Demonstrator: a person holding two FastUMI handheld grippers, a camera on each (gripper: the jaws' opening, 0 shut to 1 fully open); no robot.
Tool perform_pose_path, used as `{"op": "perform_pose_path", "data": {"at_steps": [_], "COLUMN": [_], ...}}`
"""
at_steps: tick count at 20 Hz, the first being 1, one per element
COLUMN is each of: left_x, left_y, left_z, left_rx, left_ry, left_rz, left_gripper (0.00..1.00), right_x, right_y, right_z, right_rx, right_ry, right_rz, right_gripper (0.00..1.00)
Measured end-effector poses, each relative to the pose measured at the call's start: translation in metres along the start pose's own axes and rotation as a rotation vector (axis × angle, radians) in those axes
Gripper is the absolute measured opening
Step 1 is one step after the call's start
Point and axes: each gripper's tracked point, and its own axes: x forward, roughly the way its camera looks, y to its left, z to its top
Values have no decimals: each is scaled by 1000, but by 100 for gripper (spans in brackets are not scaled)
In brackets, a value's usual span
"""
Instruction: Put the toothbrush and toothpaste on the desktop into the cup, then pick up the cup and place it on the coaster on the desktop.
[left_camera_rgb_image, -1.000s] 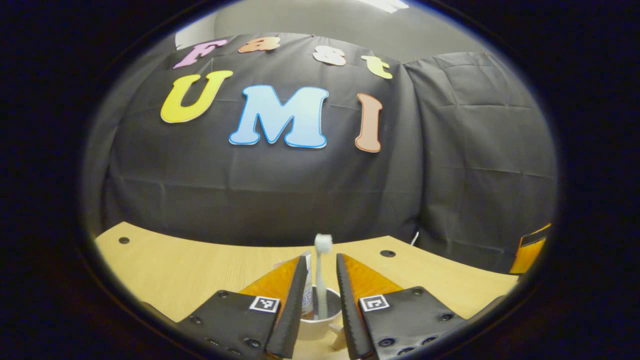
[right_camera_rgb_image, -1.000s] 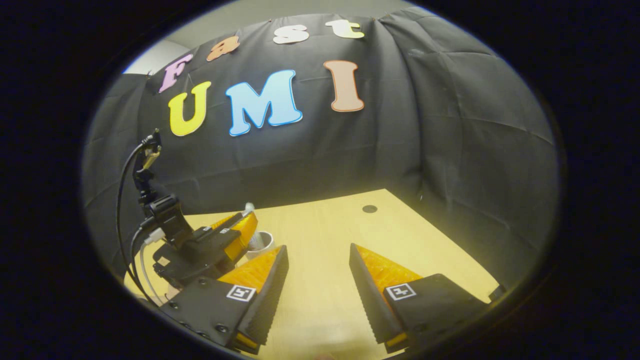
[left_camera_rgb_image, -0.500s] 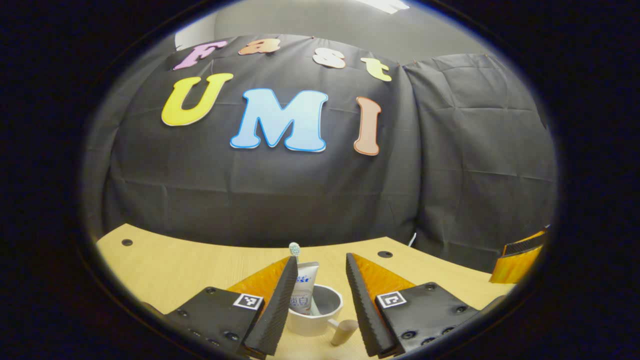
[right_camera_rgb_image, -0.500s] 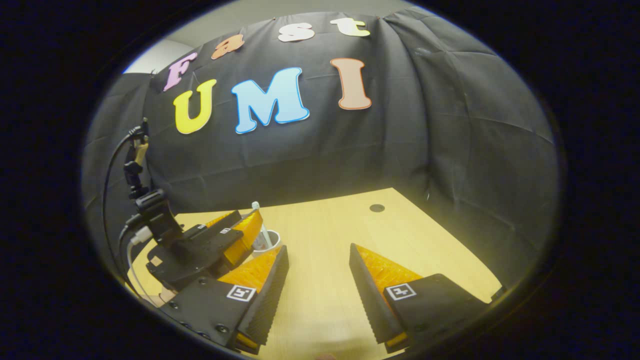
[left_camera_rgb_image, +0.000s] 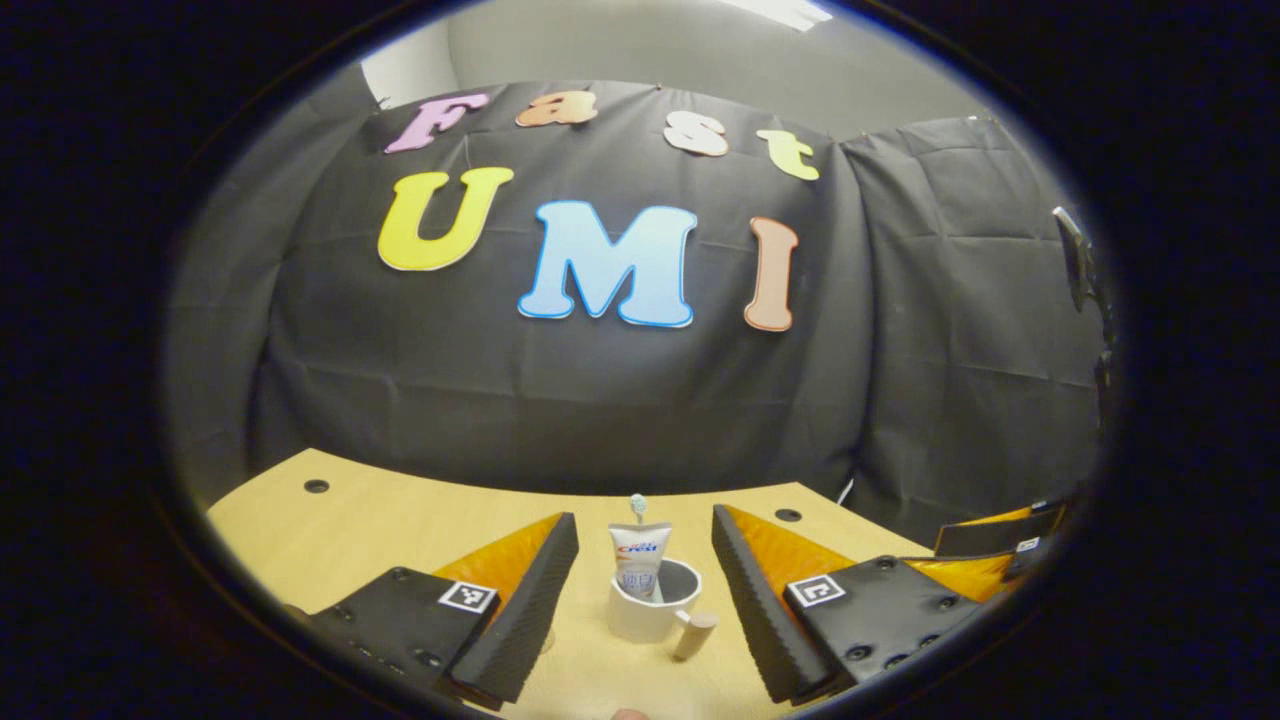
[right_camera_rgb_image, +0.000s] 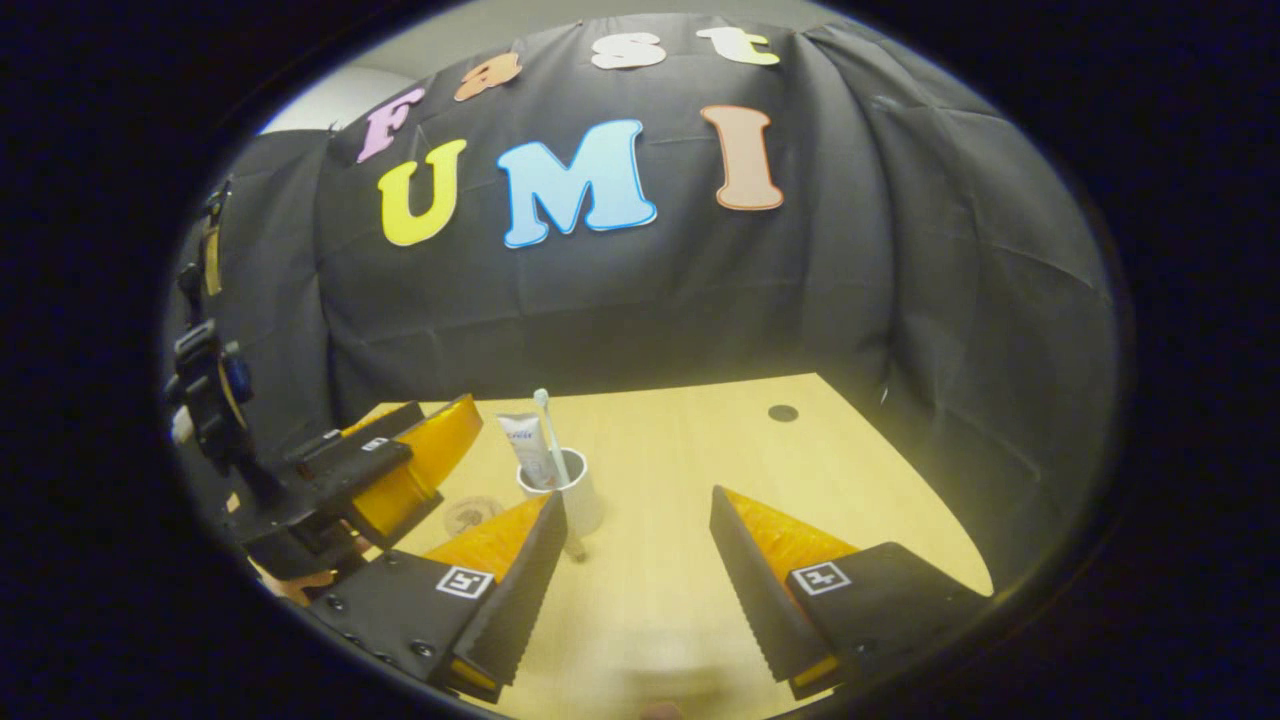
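Note:
A white cup (left_camera_rgb_image: 652, 612) with a wooden handle (left_camera_rgb_image: 693, 634) stands on the desk, a short way ahead of my left gripper (left_camera_rgb_image: 644, 516). The toothpaste tube (left_camera_rgb_image: 640, 558) stands upright in it, with the toothbrush (left_camera_rgb_image: 638, 503) head showing just above the tube. The left gripper is open, its fingers well apart and holding nothing. In the right gripper view the cup (right_camera_rgb_image: 567, 497) with the toothpaste (right_camera_rgb_image: 525, 450) and toothbrush (right_camera_rgb_image: 547, 420) stands ahead to the left. My right gripper (right_camera_rgb_image: 637, 497) is open over bare desk. A round coaster (right_camera_rgb_image: 470, 513) lies left of the cup, below the left gripper (right_camera_rgb_image: 445, 410).
The light wooden desk (right_camera_rgb_image: 700, 440) runs back to the black cloth wall, with a small dark hole (right_camera_rgb_image: 783, 412) near its far edge. The right gripper's fingers (left_camera_rgb_image: 985, 528) show at the right edge of the left gripper view.
My left gripper has opened, let go of the toothbrush into the cup and drawn back from it. The right gripper stays open and has barely moved.

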Motion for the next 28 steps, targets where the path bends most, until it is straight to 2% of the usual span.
{"op": "perform_pose_path", "data": {"at_steps": [5, 8, 13, 16, 19, 28], "left_x": [-35, -45, -56, -57, -59, -58], "left_y": [12, 26, 53, 62, 74, 111], "left_z": [23, 28, 35, 40, 48, 43], "left_rx": [-31, -16, 14, 23, -3, -99], "left_ry": [6, 5, 10, 4, -7, 6], "left_rz": [19, 40, 89, 109, 119, 156], "left_gripper": [90, 90, 90, 92, 89, 92], "right_x": [14, 26, 51, 68, 86, 135], "right_y": [20, 27, 51, 60, 67, 73], "right_z": [5, -2, -22, -33, -43, -69], "right_rx": [-53, -67, -49, -82, -119, -247], "right_ry": [74, 158, 316, 402, 489, 672], "right_rz": [8, -8, 35, 47, 49, 13], "right_gripper": [93, 94, 94, 94, 94, 94]}}
